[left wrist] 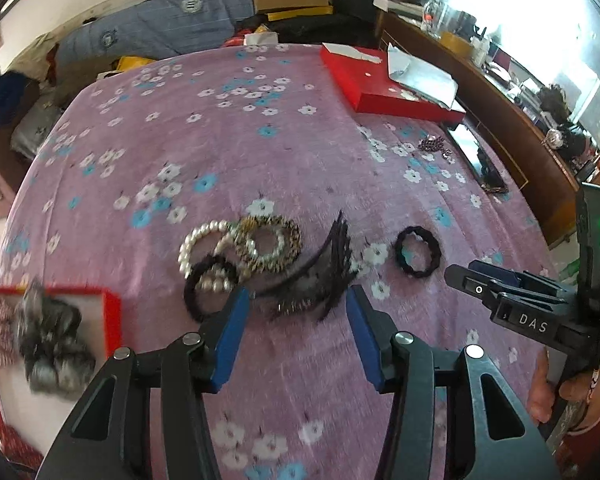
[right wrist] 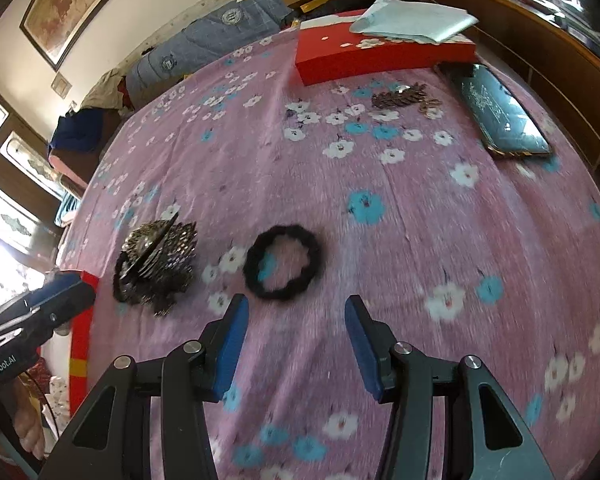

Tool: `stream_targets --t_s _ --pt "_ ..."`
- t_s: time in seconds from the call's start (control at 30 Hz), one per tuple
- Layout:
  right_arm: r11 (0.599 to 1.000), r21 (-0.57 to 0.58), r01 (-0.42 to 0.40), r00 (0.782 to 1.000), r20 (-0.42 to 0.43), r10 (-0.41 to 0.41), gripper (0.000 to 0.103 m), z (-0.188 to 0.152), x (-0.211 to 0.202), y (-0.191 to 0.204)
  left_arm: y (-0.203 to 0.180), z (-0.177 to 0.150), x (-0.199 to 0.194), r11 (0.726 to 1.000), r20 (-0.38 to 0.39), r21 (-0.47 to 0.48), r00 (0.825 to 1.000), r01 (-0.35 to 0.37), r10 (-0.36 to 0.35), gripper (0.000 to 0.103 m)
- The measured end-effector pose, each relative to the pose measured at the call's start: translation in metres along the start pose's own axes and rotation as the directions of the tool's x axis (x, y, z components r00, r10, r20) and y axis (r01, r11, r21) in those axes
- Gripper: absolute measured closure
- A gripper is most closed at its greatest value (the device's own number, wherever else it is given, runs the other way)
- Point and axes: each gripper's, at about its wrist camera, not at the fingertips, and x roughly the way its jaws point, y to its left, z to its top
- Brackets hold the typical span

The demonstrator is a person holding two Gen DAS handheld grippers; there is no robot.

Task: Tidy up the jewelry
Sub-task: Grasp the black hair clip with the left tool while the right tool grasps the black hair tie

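Blue-padded, the left gripper [left wrist: 298, 300] stands half open and empty above the pile of bracelets [left wrist: 240, 254] on the pink bedspread [left wrist: 260, 140]. The right gripper [right wrist: 296, 312], likewise parted and empty, hovers just short of the black hair tie [right wrist: 283, 263]. Straddle one band of the ring before closing. The ring lies flat, with no long axis.

both tools share one build: black angular arms with triangular cut-outs, round silver screw heads at the pivots, flat blue pads [left wrist: 232, 336] lining the fingers; the right gripper [left wrist: 500, 292] carries white "das" lettering and a green light; the left gripper [right wrist: 40, 312] reads "genrobot.ai" in white.
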Motion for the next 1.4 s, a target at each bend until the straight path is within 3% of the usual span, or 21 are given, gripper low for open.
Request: stream_targets --t_s 0.1,0.33,0.47,0.6,0.73,0.77,1.03,1.23,1.3,1.4 --pt "1.000 -0.019 0.016 1.000 -0.013 -0.016 0.050 0.005 0.013 0.000 -0.001 0.010 0.017 0.999 -0.031 0.032 1.000 0.000 0.001 0.065" --pt "0.997 -0.066 0.041 0.999 -0.001 -0.041 0.054 0.012 0.025 0.002 -0.007 0.015 0.047 0.995 -0.094 0.097 0.995 0.025 -0.016 0.072" --pt "0.991 -0.098 0.091 0.996 0.013 -0.090 0.073 0.013 0.028 0.004 -0.010 0.012 0.057 0.995 -0.115 0.088 0.993 0.045 -0.035 0.091" --pt "0.988 -0.103 0.119 0.993 0.019 -0.118 0.092 0.014 0.028 0.001 -0.014 0.009 0.054 0.996 -0.107 0.076 0.994 0.043 -0.035 0.099" --pt "0.992 -0.077 0.102 0.995 0.010 -0.102 0.096 0.013 0.024 -0.001 -0.012 0.004 0.039 0.994 -0.104 0.004 0.988 0.114 -0.113 0.100" --pt "0.993 -0.071 0.094 0.996 0.009 -0.094 0.102 0.012 0.022 -0.001 -0.011 0.001 0.033 0.992 -0.097 -0.007 0.987 0.127 -0.127 0.100" --pt "0.998 -0.058 0.032 0.999 0.010 -0.032 0.102 -0.007 -0.004 0.005 0.000 -0.041 -0.027 0.986 -0.039 -0.062 0.987 0.155 -0.158 0.100" --pt "0.998 -0.043 0.039 0.999 0.011 -0.038 0.100 -0.010 -0.004 0.001 0.033 -0.072 -0.067 0.965 0.019 -0.181 0.982 0.189 -0.188 0.100" --pt "0.997 -0.051 0.065 0.998 0.022 -0.064 0.084 -0.006 0.000 0.002 0.043 -0.081 -0.070 0.955 0.024 -0.215 0.979 0.203 -0.202 0.100" --pt "0.996 -0.065 0.068 0.998 0.018 -0.066 0.074 0.000 0.010 0.008 0.052 -0.095 -0.067 0.943 0.015 -0.258 0.977 0.208 -0.212 0.100"
